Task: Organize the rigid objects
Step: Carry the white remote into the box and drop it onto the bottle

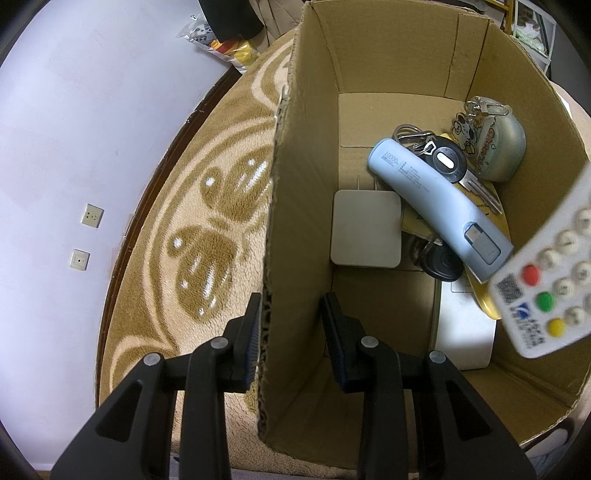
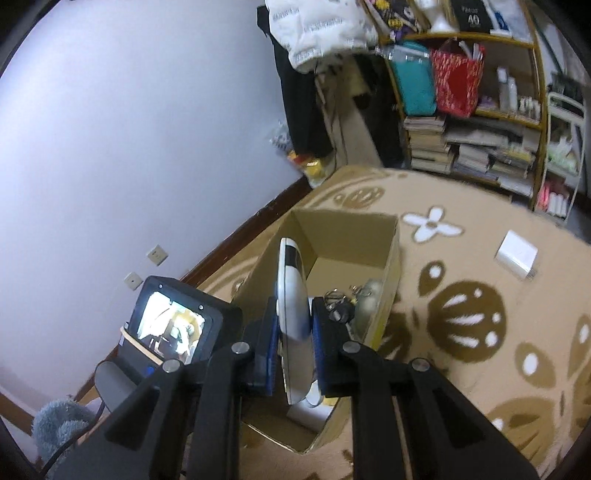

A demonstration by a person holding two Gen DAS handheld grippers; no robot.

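An open cardboard box (image 1: 388, 55) stands on the patterned carpet. Inside lie a light blue power bank (image 1: 436, 199), a white charger (image 1: 365, 230), keys (image 1: 448, 162), a grey-green pouch (image 1: 498, 147) and a black key fob (image 1: 443, 264). My left gripper (image 1: 291, 325) is open and straddles the box's left wall, one finger outside and one inside. My right gripper (image 2: 295, 314) is shut on a white remote control (image 2: 291, 295), held edge-on above the box (image 2: 347, 236). The remote's (image 1: 554, 288) buttoned end shows at the right of the left wrist view, over the box.
A small white box (image 2: 517, 258) lies on the carpet (image 2: 461, 350) to the right. Shelves with books and bags (image 2: 480, 147) stand at the back. A pale wall (image 1: 74, 147) with sockets runs along the left. A snack bag (image 1: 207, 33) lies by the wall.
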